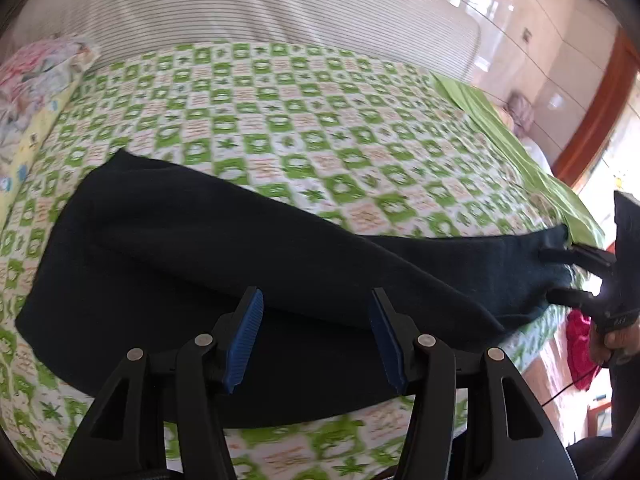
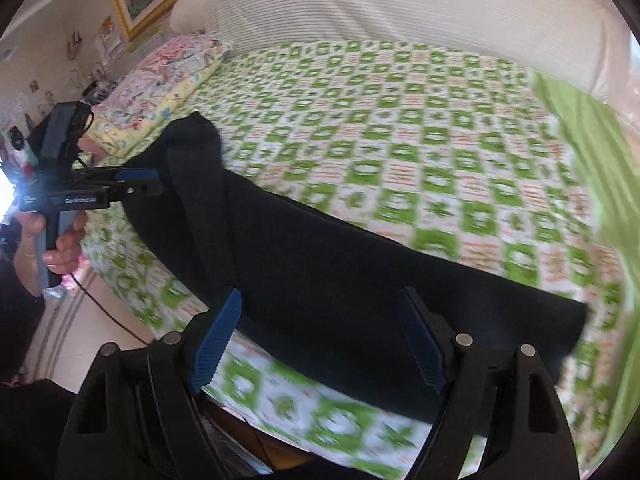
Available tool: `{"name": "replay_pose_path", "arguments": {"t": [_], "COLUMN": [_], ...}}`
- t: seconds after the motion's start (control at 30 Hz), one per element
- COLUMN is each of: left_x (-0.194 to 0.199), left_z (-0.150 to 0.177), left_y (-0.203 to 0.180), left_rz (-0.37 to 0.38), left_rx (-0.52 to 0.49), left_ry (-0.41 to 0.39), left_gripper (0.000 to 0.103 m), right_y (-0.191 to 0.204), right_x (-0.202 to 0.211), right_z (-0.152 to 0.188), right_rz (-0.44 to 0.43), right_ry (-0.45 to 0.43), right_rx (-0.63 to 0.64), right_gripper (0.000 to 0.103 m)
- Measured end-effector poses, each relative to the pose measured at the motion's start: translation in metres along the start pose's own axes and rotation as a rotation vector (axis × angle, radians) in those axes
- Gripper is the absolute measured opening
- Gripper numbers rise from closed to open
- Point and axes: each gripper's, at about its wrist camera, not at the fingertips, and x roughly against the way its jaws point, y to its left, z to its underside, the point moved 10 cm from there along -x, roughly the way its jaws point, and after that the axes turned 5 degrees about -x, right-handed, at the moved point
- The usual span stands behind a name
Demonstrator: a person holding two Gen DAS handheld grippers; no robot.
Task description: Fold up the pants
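Left gripper [image 1: 316, 336] has its blue-padded jaws spread apart, hovering over the long dark navy fabric pants [image 1: 240, 260]. Right gripper [image 2: 320, 344] is spread wide too, gripping nothing. Pants lie flat on the green-and-white checkered bedsheet [image 1: 320, 120], long axis running left-right along the near bed edge, wider end left.

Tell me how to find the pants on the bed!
Find the bed sheet with green and white squares. Along its near edge lie long dark navy cloth pants. They're the only plain dark thing; the flowery pillow is pale and colourful.
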Motion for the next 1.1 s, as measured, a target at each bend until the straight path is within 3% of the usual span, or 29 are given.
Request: {"name": "replay_pose_path", "arguments": {"t": [0.43, 0.7, 0.83, 0.97, 1.1], "left_x": [0.015, 0.009, 0.001, -0.020, -0.047], "left_z": [-0.019, -0.045, -0.061, -0.073, -0.084], "left_y": [0.101, 0.149, 0.171, 0.188, 0.209], "left_rz": [-0.129, -0.176, -0.153, -0.066, -0.045], "left_rx": [0.086, 0.034, 0.010, -0.005, -0.025], "left_ry": [-0.017, 0.010, 0.038, 0.105, 0.173], "left_gripper": [0.056, 0.056, 0.057, 0.058, 0.059], "right_y": [0.084, 0.104, 0.110, 0.112, 0.114], "right_x": [-0.069, -0.096, -0.108, -0.120, -0.134], "right_z": [-0.045, -0.066, -0.075, -0.083, -0.089], "right_rz": [-0.155, -0.184, -0.197, -0.209, -0.235], "right_ry": [0.076, 0.108, 0.129, 0.154, 0.196], "right_rx": [0.101, 0.122, 0.125, 0.113, 0.096], "right_gripper": [0.080, 0.080, 0.080, 0.080, 0.080]}}
